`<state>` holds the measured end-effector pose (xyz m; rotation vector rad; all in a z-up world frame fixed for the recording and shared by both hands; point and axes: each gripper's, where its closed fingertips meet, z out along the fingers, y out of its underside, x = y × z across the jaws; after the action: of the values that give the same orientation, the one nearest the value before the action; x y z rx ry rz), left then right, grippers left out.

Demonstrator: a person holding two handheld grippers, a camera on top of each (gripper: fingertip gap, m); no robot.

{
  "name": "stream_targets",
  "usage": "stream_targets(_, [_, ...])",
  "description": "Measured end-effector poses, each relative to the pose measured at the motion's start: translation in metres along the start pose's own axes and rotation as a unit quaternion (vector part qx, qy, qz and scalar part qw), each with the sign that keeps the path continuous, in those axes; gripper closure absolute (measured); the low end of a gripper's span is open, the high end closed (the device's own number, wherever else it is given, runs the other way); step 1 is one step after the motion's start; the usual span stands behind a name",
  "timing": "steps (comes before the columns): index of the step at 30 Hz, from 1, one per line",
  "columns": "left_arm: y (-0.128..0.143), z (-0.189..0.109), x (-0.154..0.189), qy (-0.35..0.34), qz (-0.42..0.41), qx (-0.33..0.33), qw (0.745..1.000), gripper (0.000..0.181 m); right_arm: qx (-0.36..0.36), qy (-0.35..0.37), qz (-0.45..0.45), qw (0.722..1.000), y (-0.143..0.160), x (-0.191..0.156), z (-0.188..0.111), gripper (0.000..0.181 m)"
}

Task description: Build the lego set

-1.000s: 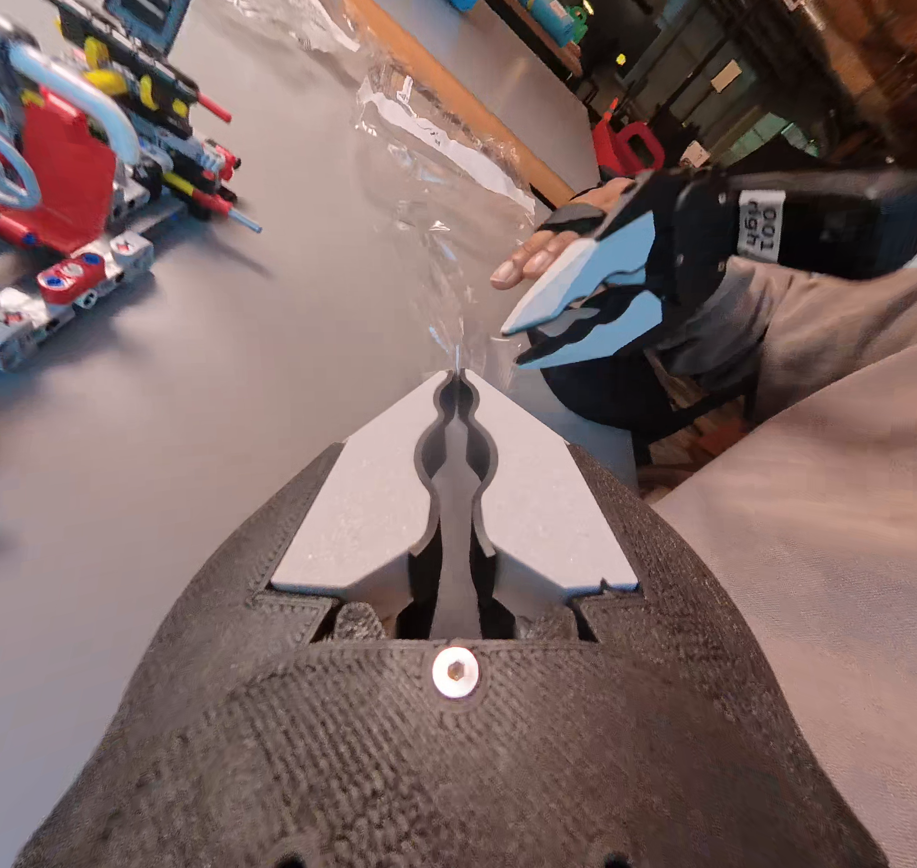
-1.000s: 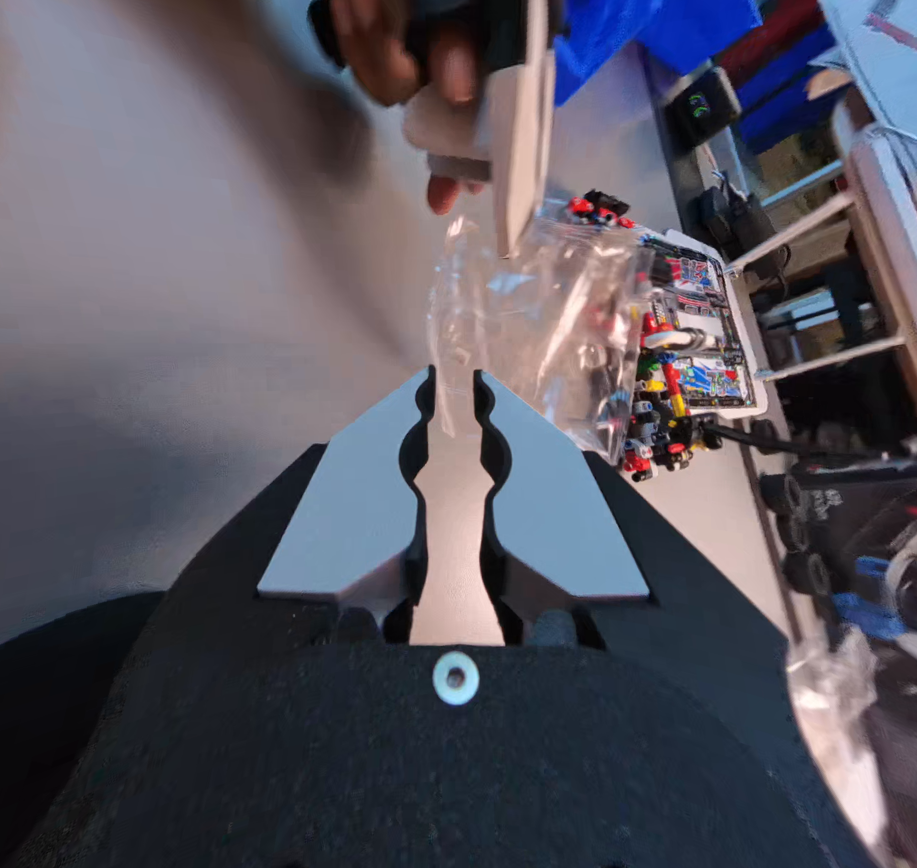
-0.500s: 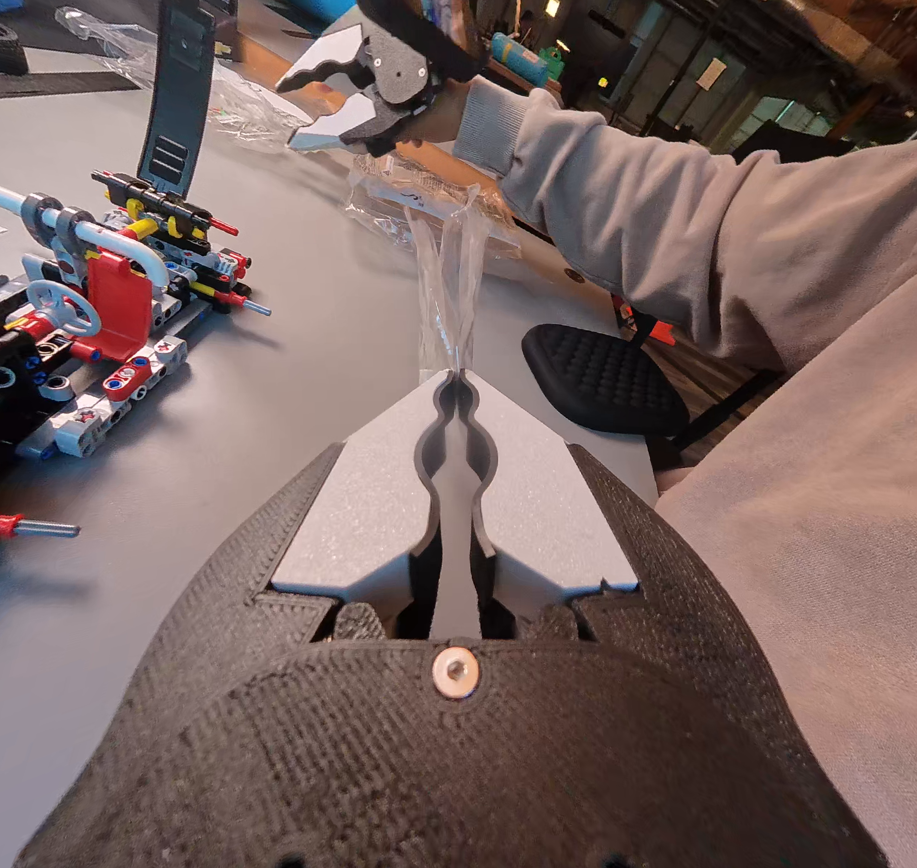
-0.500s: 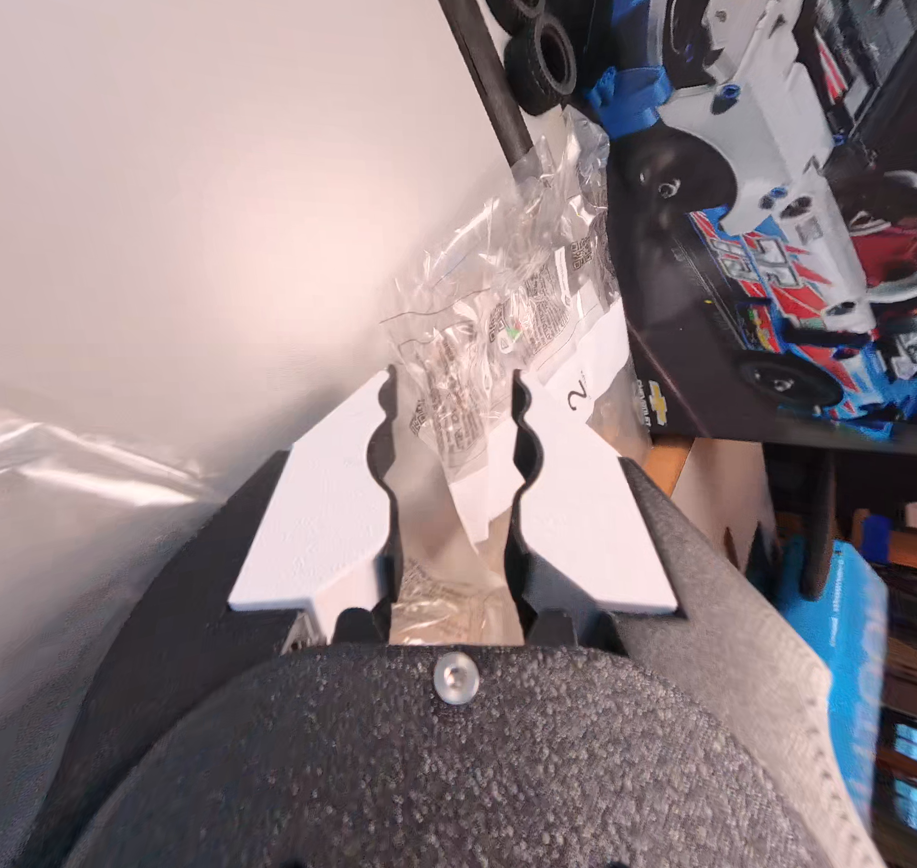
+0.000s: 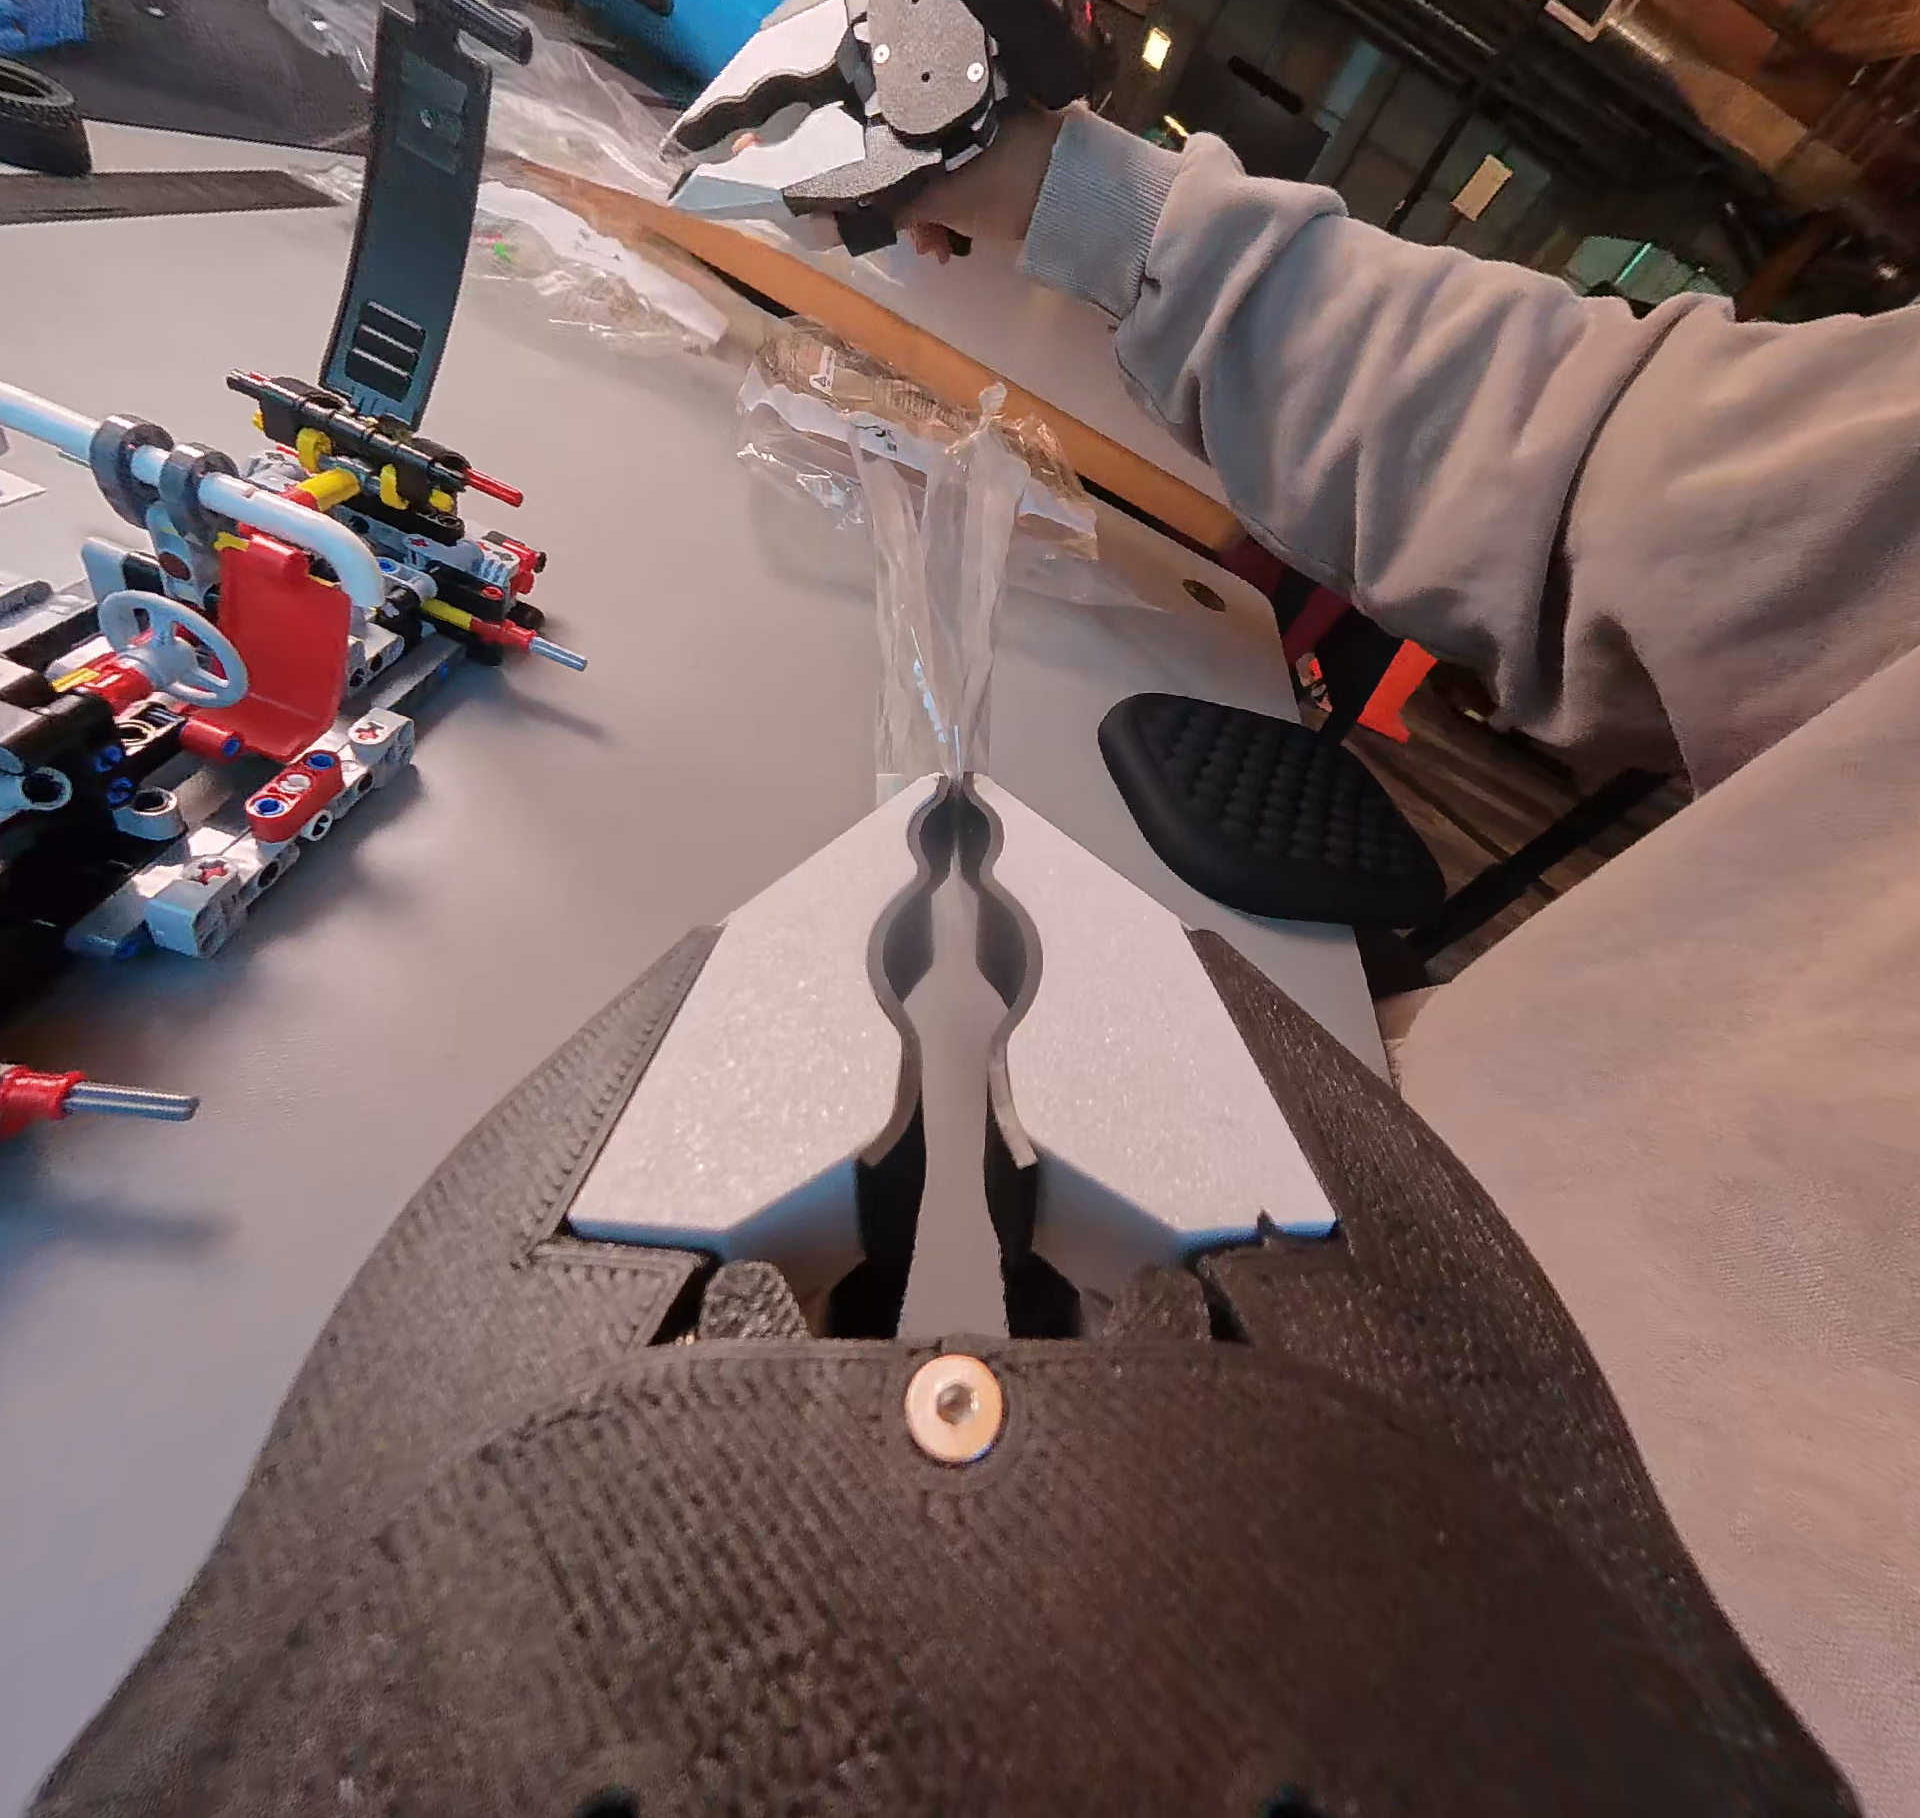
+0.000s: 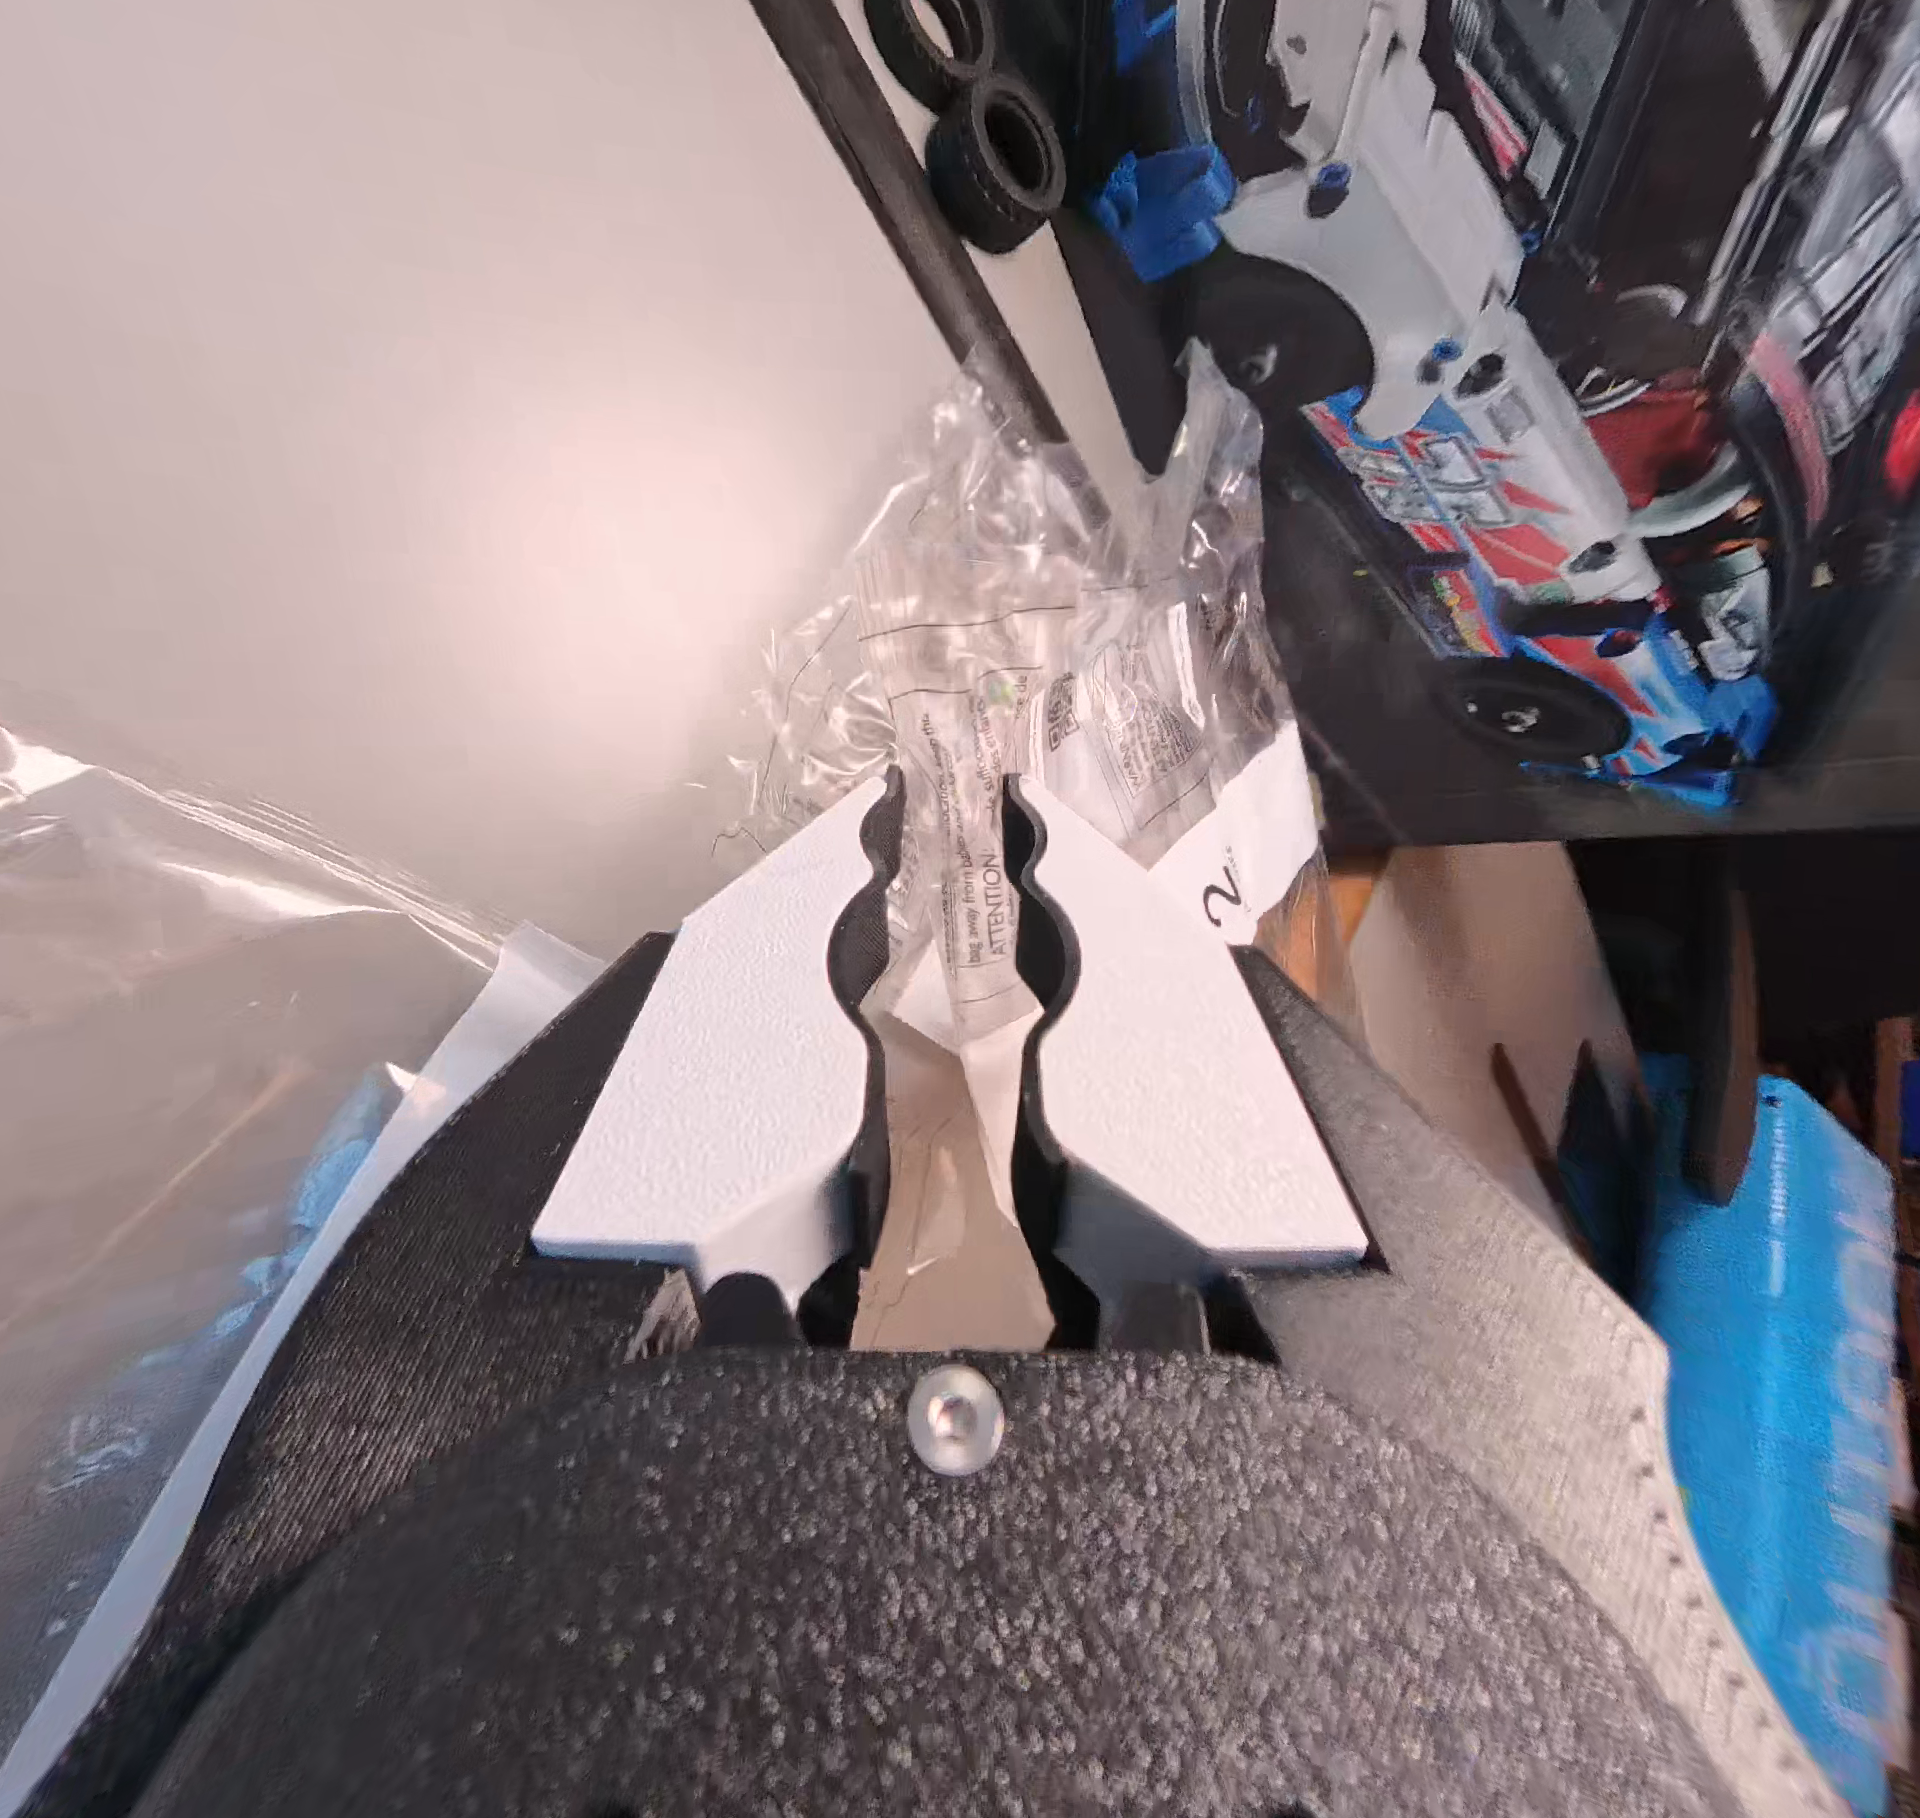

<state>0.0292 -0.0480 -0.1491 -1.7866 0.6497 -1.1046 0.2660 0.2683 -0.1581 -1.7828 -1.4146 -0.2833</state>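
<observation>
- Left gripper (image 5: 954, 781), centre of the left wrist view: tips pressed together, pinching a strip of clear plastic bag (image 5: 943, 605) that stands up from the fingertips toward the upper middle.
- Beyond that strip, another clear bag (image 5: 831, 397) lying flat on the grey table (image 5: 582, 937), near its wooden edge.
- At middle left, part-built lego car chassis (image 5: 239, 625) on the table: red seat, grey steering wheel, pale curved tube, black and yellow pins.
- At lower left, loose red pin with a grey axle (image 5: 83, 1103), apart from the chassis.
- At upper middle, right gripper (image 5: 717, 158) held above the table on a grey sleeve (image 5: 1455, 397), fingers parted.
- Right gripper (image 6: 951, 792), centre of the right wrist view: spread, a crumpled clear printed bag (image 6: 966, 729) showing in the gap between the fingers; contact cannot be told.
- At upper right, lego box (image 6: 1558, 366) with a car picture; black tyres (image 6: 992, 158) just beside its upper left corner.
- At left, blurred clear film (image 6: 208, 885).
</observation>
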Motion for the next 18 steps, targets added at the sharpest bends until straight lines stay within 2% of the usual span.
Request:
stream_targets(2, [0.001, 0.0, 0.001, -0.003, 0.005, -0.002, 1.0, 0.181, -0.007, -0.021, 0.021, 1.0, 0.01, -0.006, 0.009, 0.156])
stream_targets(4, [0.001, -0.002, 0.001, -0.005, 0.007, -0.001, 1.0, 0.181, -0.005, -0.022, 0.029, 0.999, 0.014, -0.007, 0.015, 0.156])
stream_targets(7, [0.0, -0.003, -0.002, -0.01, 0.006, 0.002, 1.0, 0.181, -0.011, 0.004, 0.006, 1.0, 0.015, 0.001, 0.017, 0.179])
stream_targets(9, [-0.001, -0.004, -0.005, -0.014, 0.005, 0.005, 1.0, 0.181, -0.003, 0.036, -0.016, 0.999, 0.01, 0.013, 0.01, 0.181])
stream_targets(11, [-0.004, -0.006, -0.007, -0.018, 0.002, 0.014, 1.0, 0.181, 0.036, 0.086, -0.029, 0.995, -0.009, 0.033, -0.015, 0.181])
stream_targets(13, [-0.015, -0.012, -0.008, -0.024, 0.005, 0.036, 0.999, 0.181, 0.102, 0.103, -0.043, 0.989, -0.04, 0.034, -0.057, 0.181])
stream_targets(15, [-0.031, -0.022, -0.005, -0.023, 0.01, 0.061, 0.998, 0.181, 0.158, 0.079, -0.082, 0.981, -0.069, 0.008, -0.107, 0.181])
stream_targets(18, [-0.059, -0.043, 0.008, -0.002, 0.031, 0.089, 0.996, 0.181, 0.223, 0.01, -0.14, 0.965, -0.096, -0.065, -0.176, 0.181])
